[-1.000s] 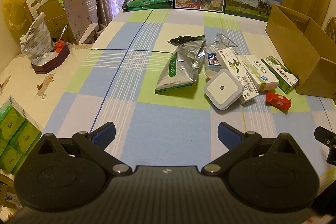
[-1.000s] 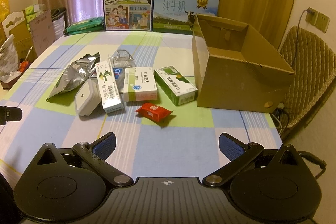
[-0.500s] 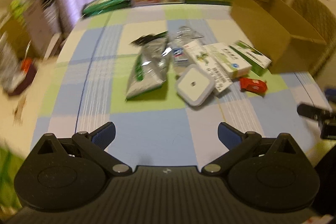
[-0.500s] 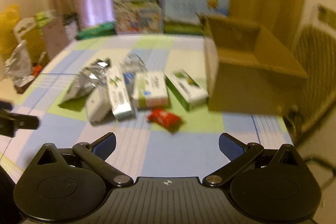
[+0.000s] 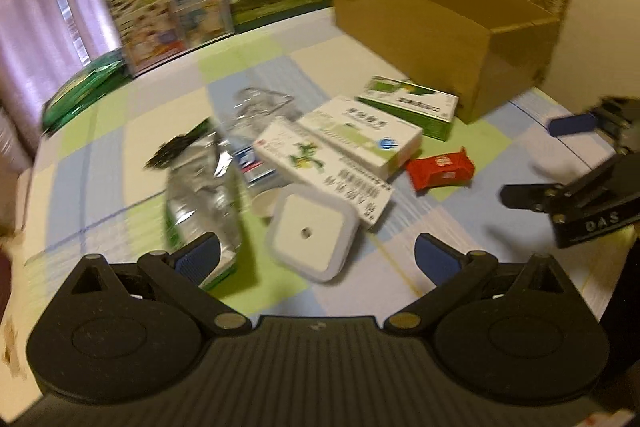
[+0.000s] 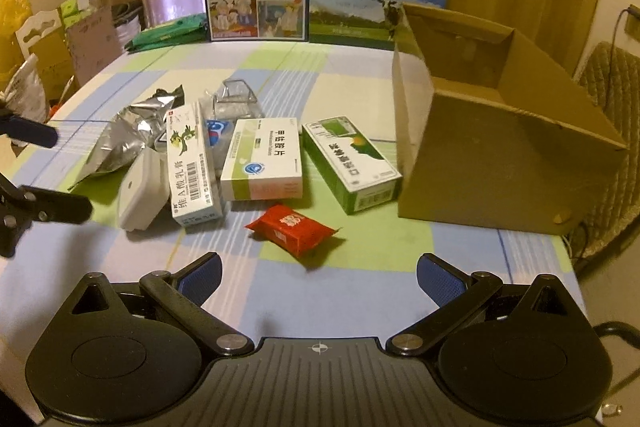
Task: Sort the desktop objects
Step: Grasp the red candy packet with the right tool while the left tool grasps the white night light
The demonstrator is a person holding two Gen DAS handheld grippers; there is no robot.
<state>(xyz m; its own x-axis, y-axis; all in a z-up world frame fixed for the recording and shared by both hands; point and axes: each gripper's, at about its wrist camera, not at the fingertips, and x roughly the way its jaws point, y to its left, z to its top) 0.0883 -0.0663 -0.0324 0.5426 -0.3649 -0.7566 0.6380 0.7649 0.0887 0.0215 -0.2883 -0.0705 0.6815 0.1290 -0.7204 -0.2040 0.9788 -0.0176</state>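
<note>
Red snack packet (image 6: 291, 229) lies loose on the bench (image 6: 360, 291), nearest the right tool (image 6: 319, 277), at 12 o'clock just ahead of its spread, empty fingers. Likely first pick. Behind it at 11–1 o'clock: three cartons side by side, long white box (image 6: 191, 167), white-green box (image 6: 262, 159), green box (image 6: 350, 163). White square puck (image 5: 310, 237) leans on the long box's left; foil bag (image 6: 128, 139) further left at 10. Open cardboard box (image 6: 500, 131) at 2 o'clock, touching nothing, mouth up, probably the drop bin, short carry from the pile. Left tool (image 5: 316, 261) is also released, holding nothing, hovering with the puck between its fingers' line at 12. That view is blurred.
</note>
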